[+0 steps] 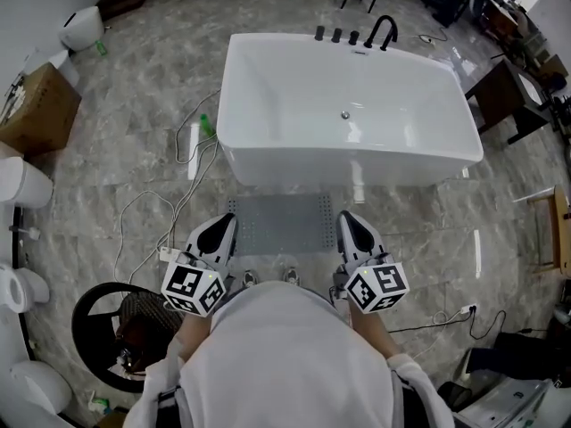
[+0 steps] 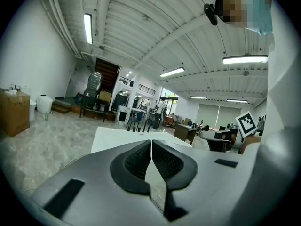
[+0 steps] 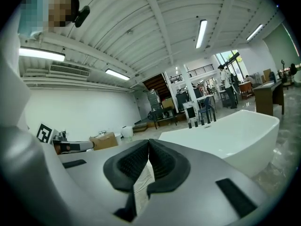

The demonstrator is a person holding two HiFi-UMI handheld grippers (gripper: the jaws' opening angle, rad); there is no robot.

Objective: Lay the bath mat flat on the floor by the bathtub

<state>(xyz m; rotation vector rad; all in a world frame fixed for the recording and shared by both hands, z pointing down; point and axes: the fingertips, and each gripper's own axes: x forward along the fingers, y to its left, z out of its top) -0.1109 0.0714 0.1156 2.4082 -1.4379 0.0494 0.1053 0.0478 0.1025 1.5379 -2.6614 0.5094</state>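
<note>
Well, in the head view the bath mat is lying flat just beside the bathtub, with the left gripper and right gripper hovering above its sides. The left gripper view is showing jaws pressed together on nothing, and the right gripper view likewise. A shoe stepping forward could be rucking the near edge. Cables are crowding the left, while the floor on the right is lying open.

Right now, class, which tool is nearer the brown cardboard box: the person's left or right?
Left. In the head view the left tool sits down and right of the brown cardboard box; the right tool is further right, across the grey bath mat both tools grip.
</note>
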